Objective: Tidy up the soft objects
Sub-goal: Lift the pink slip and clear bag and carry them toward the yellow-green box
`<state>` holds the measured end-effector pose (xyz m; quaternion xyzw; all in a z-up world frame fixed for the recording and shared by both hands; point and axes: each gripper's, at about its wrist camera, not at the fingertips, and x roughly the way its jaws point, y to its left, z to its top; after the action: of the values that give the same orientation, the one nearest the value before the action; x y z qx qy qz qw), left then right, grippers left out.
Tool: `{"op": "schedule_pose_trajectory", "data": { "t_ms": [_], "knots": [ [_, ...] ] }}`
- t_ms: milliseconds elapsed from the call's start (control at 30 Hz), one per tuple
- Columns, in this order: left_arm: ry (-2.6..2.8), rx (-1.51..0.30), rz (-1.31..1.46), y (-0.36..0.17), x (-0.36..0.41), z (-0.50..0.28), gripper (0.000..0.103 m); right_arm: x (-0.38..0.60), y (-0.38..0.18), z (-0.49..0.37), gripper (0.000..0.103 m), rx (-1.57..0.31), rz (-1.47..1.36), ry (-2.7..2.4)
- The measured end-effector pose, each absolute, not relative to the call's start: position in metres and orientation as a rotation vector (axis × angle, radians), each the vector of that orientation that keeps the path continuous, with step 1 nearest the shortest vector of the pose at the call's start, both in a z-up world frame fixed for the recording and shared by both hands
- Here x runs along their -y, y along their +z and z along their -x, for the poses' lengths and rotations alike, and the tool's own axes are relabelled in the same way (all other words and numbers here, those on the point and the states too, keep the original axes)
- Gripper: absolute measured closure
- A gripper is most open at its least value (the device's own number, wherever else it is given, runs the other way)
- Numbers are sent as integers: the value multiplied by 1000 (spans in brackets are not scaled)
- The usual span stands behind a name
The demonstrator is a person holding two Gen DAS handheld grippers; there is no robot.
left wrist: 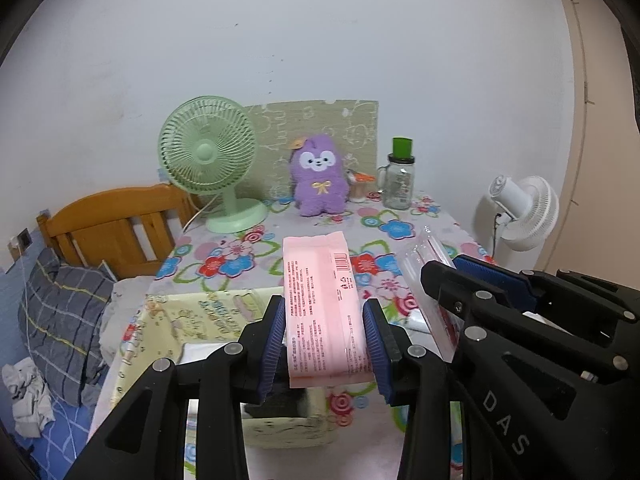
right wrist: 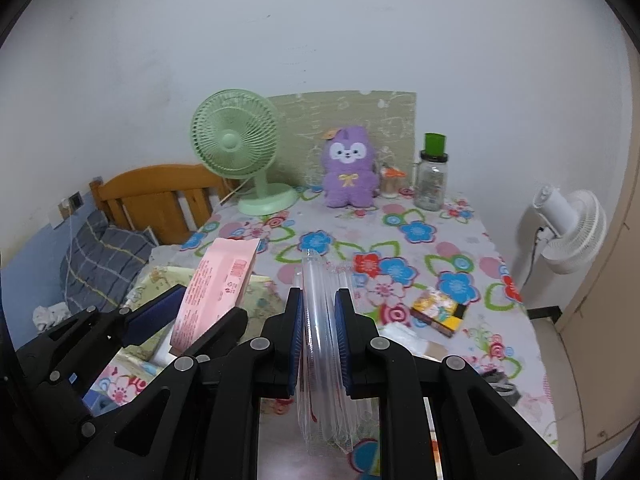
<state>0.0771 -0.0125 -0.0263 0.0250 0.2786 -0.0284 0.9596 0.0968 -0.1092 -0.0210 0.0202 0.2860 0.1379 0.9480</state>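
Note:
My left gripper is shut on a pink soft pack with printed text and a barcode, held above a pale yellow storage box. The pack also shows in the right wrist view, at the left. My right gripper is shut on a clear plastic pack, held upright above the table. In the left wrist view the right gripper and its clear pack sit at the right. A purple plush toy stands at the table's far edge.
The table has a floral cloth. On it stand a green fan, a glass bottle with a green cap and a yellow packet. A white fan stands right of the table. A wooden bed with a pillow lies left.

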Motion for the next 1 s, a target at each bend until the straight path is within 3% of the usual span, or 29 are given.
{"op": "schedule_pose_trajectory", "data": {
  "t_ms": [1000],
  "knots": [
    [55,-642,-18,-62,-77,-102,63,13,-51,-135,84,-688,-21,417]
  ]
}}
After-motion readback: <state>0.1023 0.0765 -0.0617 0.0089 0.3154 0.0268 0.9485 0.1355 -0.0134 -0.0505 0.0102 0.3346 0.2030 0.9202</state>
